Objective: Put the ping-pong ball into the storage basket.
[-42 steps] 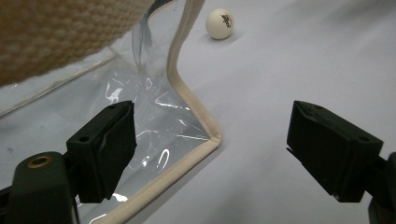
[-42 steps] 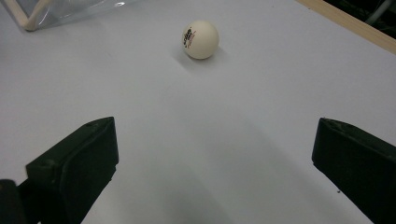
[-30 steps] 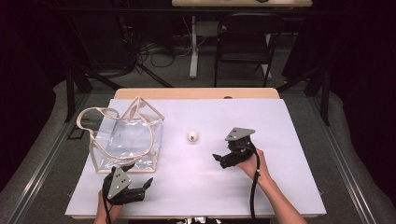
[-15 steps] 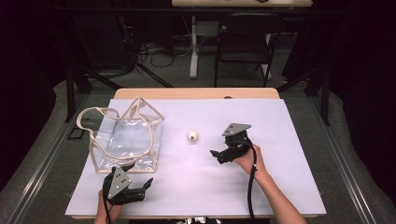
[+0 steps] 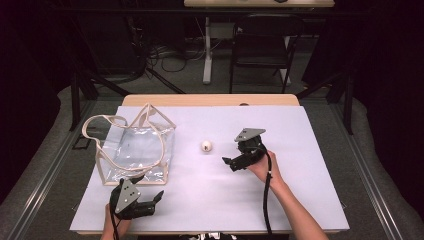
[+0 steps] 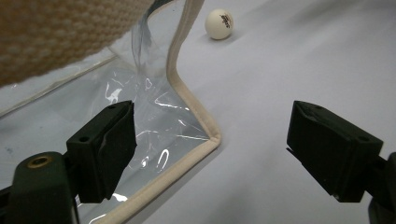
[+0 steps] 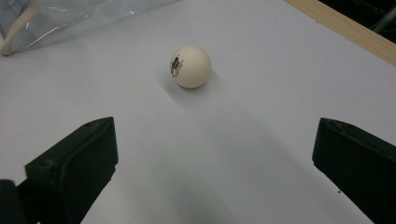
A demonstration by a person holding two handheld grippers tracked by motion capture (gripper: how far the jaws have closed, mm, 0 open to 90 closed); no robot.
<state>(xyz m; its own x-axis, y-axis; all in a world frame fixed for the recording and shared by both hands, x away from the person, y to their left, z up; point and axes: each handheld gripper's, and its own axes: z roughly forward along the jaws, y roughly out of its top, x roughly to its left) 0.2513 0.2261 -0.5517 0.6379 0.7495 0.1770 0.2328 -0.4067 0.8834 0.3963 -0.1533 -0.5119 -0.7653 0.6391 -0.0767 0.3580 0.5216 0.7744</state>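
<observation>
Right gripper (image 5: 231, 163), jaws wide apart, aimed at white ball (image 7: 190, 66) lying free on table (image 5: 300, 200) near clear bag (image 5: 135, 150); left gripper (image 5: 152, 200), also apart, by bag corner; step: approach; next: straddle ball, close gently

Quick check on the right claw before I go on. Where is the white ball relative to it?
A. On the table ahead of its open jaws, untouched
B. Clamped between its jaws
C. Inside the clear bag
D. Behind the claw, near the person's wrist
A. In the right gripper view the ball rests on the white table cover beyond the right claw, whose jaws stand wide apart with nothing between them.
</observation>
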